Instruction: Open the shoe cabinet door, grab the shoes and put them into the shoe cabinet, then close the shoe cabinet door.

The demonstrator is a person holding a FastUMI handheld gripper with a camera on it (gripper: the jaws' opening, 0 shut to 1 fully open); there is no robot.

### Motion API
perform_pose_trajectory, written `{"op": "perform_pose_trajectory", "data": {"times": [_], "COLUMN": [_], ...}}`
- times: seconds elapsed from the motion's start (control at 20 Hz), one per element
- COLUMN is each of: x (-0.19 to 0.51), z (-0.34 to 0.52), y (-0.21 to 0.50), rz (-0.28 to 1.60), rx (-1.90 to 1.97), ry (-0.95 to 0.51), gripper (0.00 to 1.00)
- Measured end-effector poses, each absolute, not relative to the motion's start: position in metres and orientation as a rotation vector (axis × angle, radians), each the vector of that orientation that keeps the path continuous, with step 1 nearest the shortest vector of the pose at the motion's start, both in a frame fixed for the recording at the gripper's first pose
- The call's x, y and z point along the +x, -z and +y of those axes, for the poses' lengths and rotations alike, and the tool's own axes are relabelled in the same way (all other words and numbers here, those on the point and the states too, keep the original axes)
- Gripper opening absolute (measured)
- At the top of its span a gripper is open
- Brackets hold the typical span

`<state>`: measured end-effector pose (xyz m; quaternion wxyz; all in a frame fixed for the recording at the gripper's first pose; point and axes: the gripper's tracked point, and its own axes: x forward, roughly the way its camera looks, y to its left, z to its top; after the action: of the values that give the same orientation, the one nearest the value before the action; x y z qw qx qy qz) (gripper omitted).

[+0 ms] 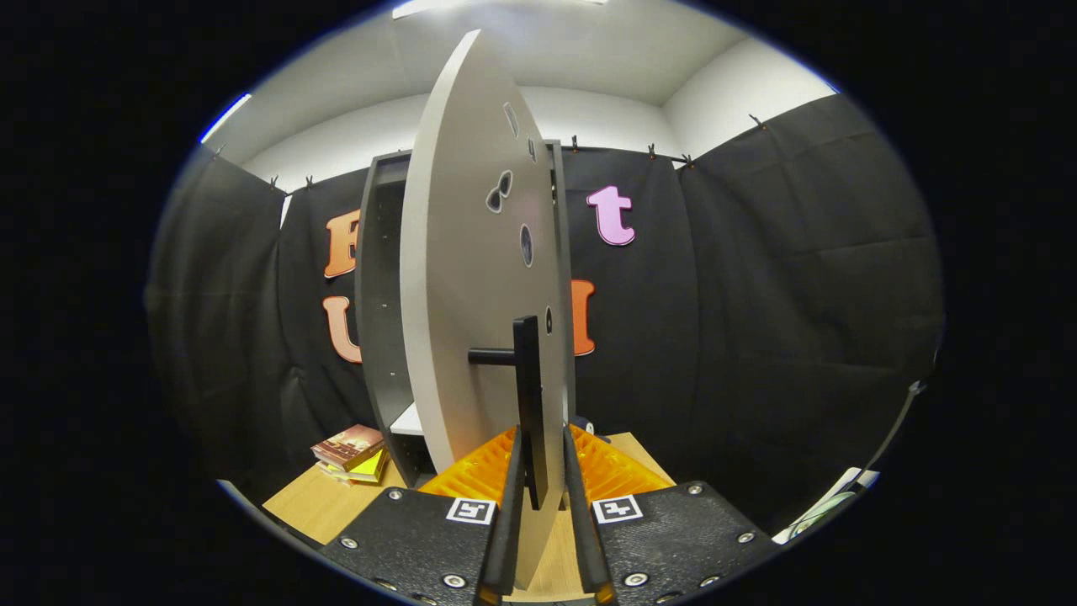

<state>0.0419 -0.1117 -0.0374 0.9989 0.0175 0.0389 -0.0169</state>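
The shoe cabinet [379,295] is a dark upright box on the wooden table, and its light grey door [471,295] is swung partly open, edge-on toward me. A black bar handle [530,396] stands out from the door's face on a short post. My gripper [541,438] is shut on the lower end of that handle, one finger on each side of the bar. Through the gap left of the door I see the cabinet's dark inside and a white shelf [410,421].
A small stack of books [349,450] lies on the wooden table [324,505], left of the cabinet's foot. A white object with a cable [829,505] sits low to the right. Black cloth walls close in behind and on both sides.
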Motion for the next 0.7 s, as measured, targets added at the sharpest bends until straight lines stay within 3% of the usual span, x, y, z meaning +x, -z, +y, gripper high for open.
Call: {"op": "perform_pose_trajectory", "data": {"times": [0.7], "x": [0.04], "z": [-0.165], "y": [0.037], "rz": [0.053], "rx": [0.034], "ry": [0.039], "gripper": [0.22]}}
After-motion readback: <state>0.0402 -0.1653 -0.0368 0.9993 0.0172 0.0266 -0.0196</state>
